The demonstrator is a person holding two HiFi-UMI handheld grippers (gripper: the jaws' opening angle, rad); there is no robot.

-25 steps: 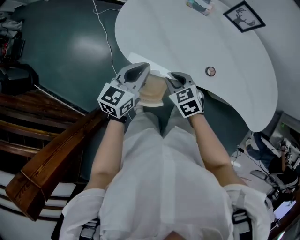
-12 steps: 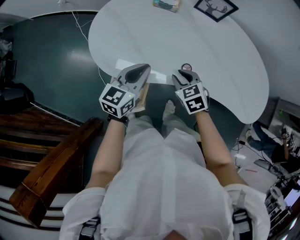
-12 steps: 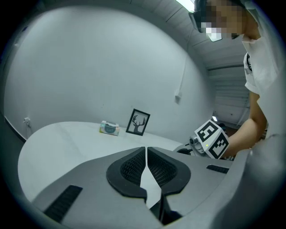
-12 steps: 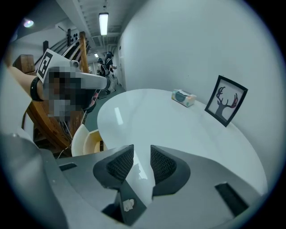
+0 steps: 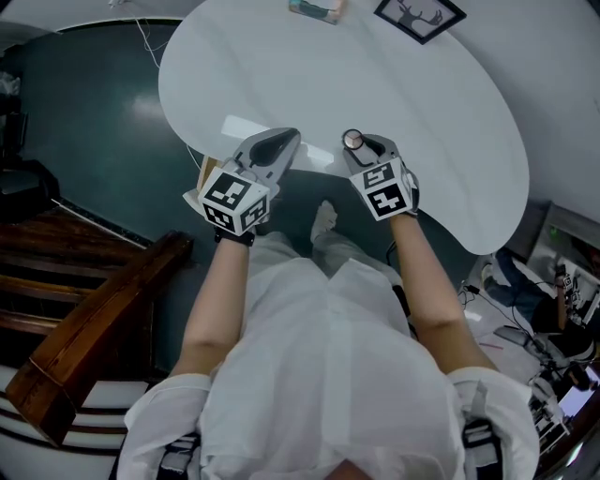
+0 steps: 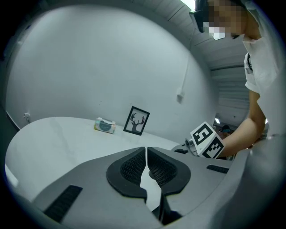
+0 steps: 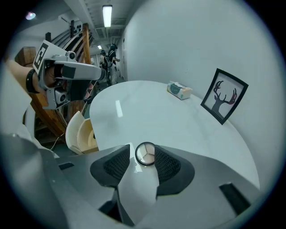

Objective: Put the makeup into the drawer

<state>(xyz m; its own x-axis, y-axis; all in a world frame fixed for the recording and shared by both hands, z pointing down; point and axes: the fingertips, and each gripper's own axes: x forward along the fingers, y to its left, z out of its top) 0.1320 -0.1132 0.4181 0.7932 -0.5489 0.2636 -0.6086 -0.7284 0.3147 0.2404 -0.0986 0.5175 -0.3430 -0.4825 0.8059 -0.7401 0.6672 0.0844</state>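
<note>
Your right gripper (image 5: 362, 144) now stands at the makeup compact (image 7: 145, 154), a small round case with a clear lid that lies on the white desk (image 5: 281, 75) near its front edge. A second ago the compact lay well to the right of that gripper, with bare desk between them. Half a second ago it was just ahead of the gripper's tip. Now it sits between the two jaw tips.

The right gripper's jaws have just been opening. They stand apart, wider than the compact. The compact is close against the right-hand pad, with a clear gap on its left side, so you have no grip on it.

Your left gripper (image 6: 146, 151) has its jaws drawn together, with only a thin slit between the pads and nothing in it. In the head view it hovers over the desk's front edge at centre left, beside the right gripper.

The pale wooden drawer (image 7: 79, 133) has also changed place in the head view. A second ago it showed between your two grippers at mid frame. Now only a corner of it shows, left of the left gripper's marker cube. In the right gripper view it stands open at the left, below the desk's edge, well apart from the compact.

The framed deer picture (image 5: 419, 16) and the tissue pack (image 5: 314, 9) sit at the top of the head view. They are nearer the frame's middle than before.
</note>
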